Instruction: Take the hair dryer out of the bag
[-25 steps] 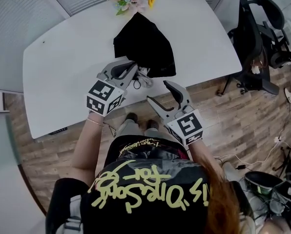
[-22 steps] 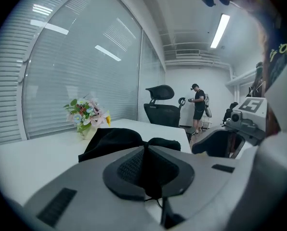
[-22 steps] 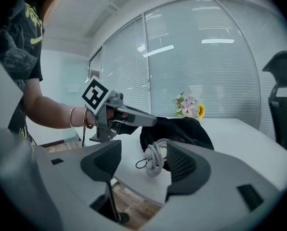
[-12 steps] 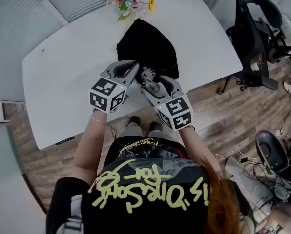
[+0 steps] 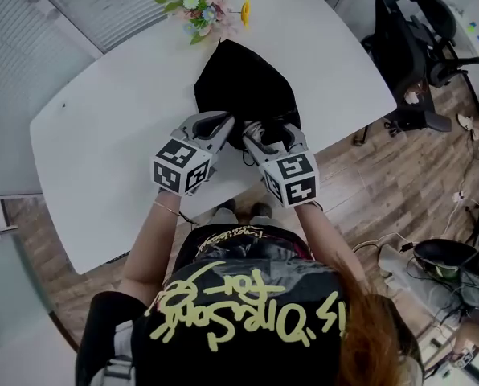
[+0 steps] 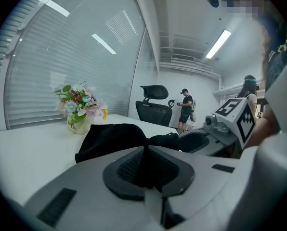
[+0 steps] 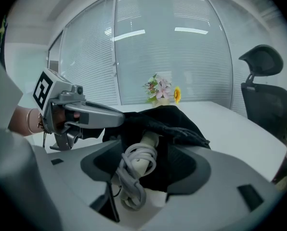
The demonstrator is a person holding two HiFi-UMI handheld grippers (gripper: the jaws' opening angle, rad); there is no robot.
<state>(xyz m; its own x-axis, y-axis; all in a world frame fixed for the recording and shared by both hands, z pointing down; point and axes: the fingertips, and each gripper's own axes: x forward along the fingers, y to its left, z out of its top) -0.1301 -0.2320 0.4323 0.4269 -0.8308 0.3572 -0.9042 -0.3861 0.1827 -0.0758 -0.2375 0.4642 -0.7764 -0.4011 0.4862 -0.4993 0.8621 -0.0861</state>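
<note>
Grasp step. Left claw (image 6: 144, 153) is pinched tight on the black bag (image 5: 247, 83) fabric at the bench (image 5: 103, 143) near edge. Right claw (image 7: 150, 159) is wide, straddling the hair dryer (image 7: 146, 144) handle and coiled cord at the bag mouth, not yet gripping. Next: close, pull nearward. One bag, one dryer, two claws.

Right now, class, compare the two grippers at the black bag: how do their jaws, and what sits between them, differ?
The left gripper's jaws are shut, while the right gripper's stand apart. The left gripper pinches a fold of the black bag; the right gripper has the hair dryer's handle and its coiled cord between its jaws, not clearly pressed. Both meet at the bag's near end.
</note>
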